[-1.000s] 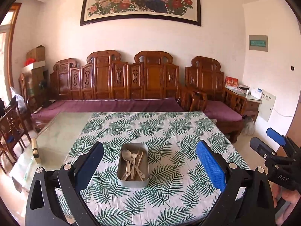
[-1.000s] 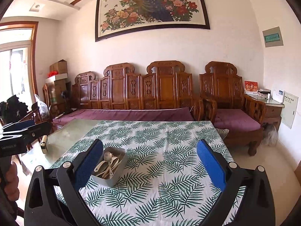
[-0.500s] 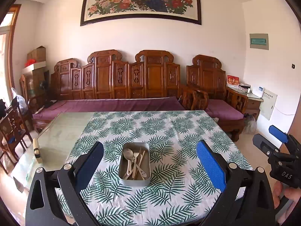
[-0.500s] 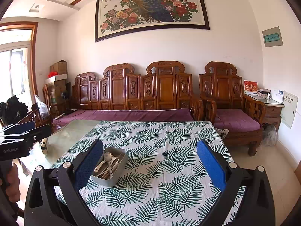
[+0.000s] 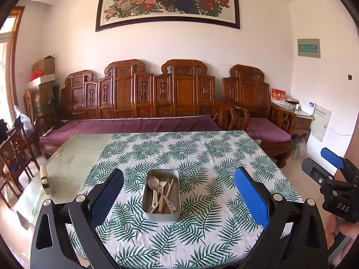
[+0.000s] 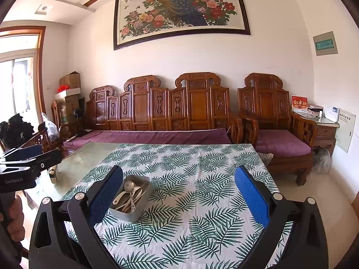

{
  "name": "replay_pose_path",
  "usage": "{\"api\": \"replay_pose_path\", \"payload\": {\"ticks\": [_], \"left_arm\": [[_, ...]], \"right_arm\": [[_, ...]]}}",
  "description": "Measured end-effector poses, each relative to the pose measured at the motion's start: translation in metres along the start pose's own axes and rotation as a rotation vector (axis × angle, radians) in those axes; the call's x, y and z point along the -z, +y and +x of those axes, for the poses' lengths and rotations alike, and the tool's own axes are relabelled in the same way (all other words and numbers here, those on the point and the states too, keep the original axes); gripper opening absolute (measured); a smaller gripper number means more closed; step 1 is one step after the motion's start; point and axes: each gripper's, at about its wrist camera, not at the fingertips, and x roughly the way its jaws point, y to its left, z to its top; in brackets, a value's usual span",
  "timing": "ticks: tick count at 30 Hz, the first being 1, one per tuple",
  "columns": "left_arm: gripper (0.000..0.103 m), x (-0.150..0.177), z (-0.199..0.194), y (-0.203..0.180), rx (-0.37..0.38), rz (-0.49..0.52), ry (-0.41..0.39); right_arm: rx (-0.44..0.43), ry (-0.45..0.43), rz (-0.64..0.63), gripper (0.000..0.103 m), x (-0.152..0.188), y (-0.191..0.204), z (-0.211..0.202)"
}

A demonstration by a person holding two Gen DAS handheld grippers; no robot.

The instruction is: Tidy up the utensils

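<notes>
Utensils [image 5: 160, 192] piled in metal tin [image 5: 147, 198], spoons, fork, chopsticks. Tin sits on leaf-print tablecloth [image 5: 202, 157], near its front-middle. Bare glass tabletop [image 5: 74, 154] left of tin. Carved wooden sofa [image 5: 143, 96] with purple cushion behind tin, peacock painting [image 5: 168, 0] above. Left gripper [image 5: 178, 196] and right gripper [image 6: 178, 196] both spread wide, empty, hovering short of tin.

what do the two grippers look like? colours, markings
Both are black, angular two-finger frames with silver pivot bolts and blue dimpled pads. The right gripper body reads "DAS" in white; the left gripper reads "GenRobot.AI". No cables visible. A bare hand grips each handle; no sleeves show.
</notes>
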Motion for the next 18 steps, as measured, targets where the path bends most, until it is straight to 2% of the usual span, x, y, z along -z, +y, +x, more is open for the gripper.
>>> {"api": "replay_pose_path", "payload": {"ticks": [18], "left_arm": [[0.095, 0.0019, -0.0009, -0.0009, 0.0, 0.007, -0.002]], "right_arm": [[0.001, 0.003, 0.003, 0.1, 0.0025, 0.004, 0.0007]]}}
